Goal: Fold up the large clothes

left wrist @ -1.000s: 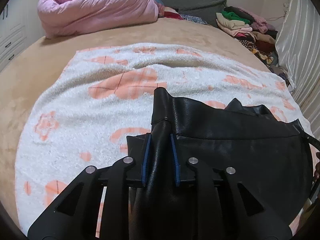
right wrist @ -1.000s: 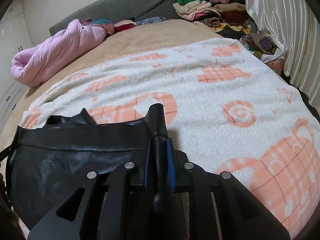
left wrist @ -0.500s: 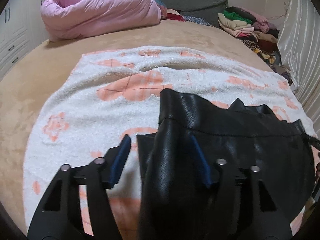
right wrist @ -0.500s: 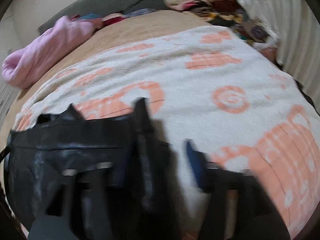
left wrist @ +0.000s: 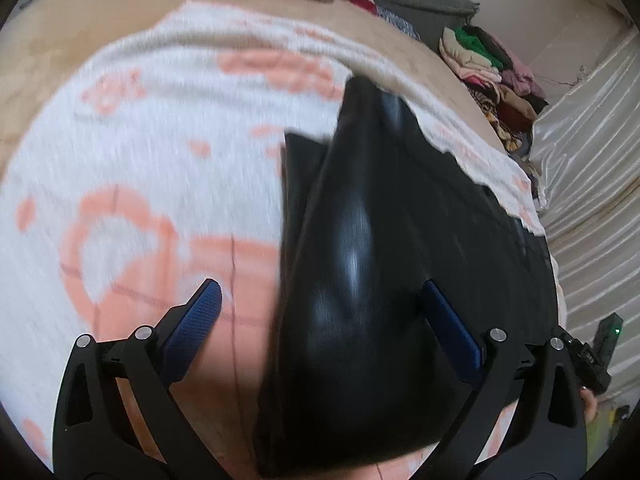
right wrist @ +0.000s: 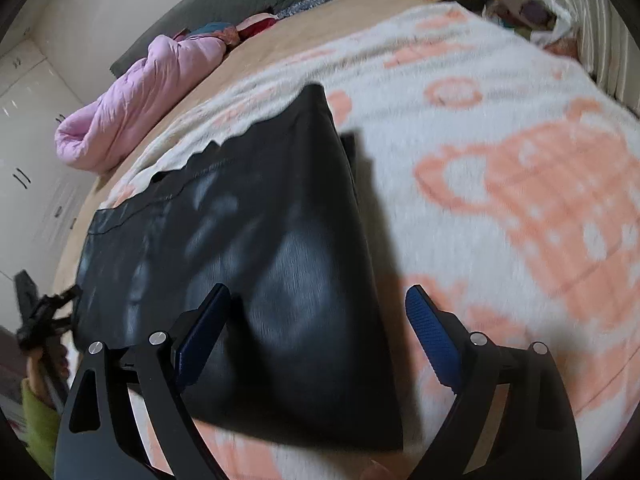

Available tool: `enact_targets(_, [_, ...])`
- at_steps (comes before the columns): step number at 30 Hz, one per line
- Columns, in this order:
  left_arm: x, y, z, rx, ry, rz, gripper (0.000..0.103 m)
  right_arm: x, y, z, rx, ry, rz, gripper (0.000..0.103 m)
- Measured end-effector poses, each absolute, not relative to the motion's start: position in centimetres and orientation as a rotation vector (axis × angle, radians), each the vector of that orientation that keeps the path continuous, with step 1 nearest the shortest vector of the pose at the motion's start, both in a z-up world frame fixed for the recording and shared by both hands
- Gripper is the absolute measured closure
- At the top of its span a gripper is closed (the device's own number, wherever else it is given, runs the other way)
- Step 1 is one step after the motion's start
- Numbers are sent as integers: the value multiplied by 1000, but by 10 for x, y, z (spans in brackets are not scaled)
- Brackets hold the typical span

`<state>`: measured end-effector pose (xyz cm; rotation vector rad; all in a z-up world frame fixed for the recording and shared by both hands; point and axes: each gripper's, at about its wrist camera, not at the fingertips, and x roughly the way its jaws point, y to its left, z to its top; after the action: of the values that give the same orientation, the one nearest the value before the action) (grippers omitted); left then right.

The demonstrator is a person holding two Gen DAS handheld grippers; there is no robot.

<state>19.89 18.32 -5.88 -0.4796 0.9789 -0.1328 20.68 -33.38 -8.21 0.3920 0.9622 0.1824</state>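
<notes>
A black leather-like garment [left wrist: 372, 264] lies folded on a white blanket with orange patterns [left wrist: 132, 152]. It also shows in the right wrist view [right wrist: 256, 224]. My left gripper [left wrist: 320, 300] is open above the garment's left edge, its blue pads wide apart and holding nothing. My right gripper [right wrist: 320, 304] is open above the garment's right edge, also empty. The right gripper's body shows at the right edge of the left wrist view [left wrist: 588, 364]. Both views are motion-blurred.
The blanket [right wrist: 500, 168] covers a tan bed [left wrist: 80, 20]. A pink quilt [right wrist: 136, 96] lies rolled at the head by a grey pillow [right wrist: 224, 0]. A pile of clothes [left wrist: 492, 68] sits at the far corner. A pale curtain [left wrist: 592, 184] hangs along the right.
Both grippers have opened and let go of the black garment, which now lies flat on the blanket. Both have pulled back and tilted down over it.
</notes>
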Motion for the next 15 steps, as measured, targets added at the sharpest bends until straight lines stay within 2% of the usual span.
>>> enact_targets(1, [195, 180, -61, -488, 984, -142, 13, 204, -335, -85, 413, 965, 205, 31])
enact_targets(2, [192, 178, -62, -495, 982, -150, 31, 203, -336, -86, 434, 968, 225, 41])
enact_targets(3, [189, 175, -63, -513, 981, -172, 42, 202, -337, -88, 451, 972, 240, 43])
enact_targets(5, [182, 167, -60, -501, 975, -161, 51, 202, -338, -88, 444, 977, 244, 45])
enact_targets(11, [155, 147, -48, -438, 958, -136, 52, 205, -338, -84, 390, 995, 220, 44])
enact_targets(13, [150, 146, -49, -429, 957, -134, 52, 206, -335, -82, 366, 1000, 208, 42])
enact_targets(15, [148, 149, -50, -439, 959, -133, 52, 203, -329, -72, 310, 983, 162, 35])
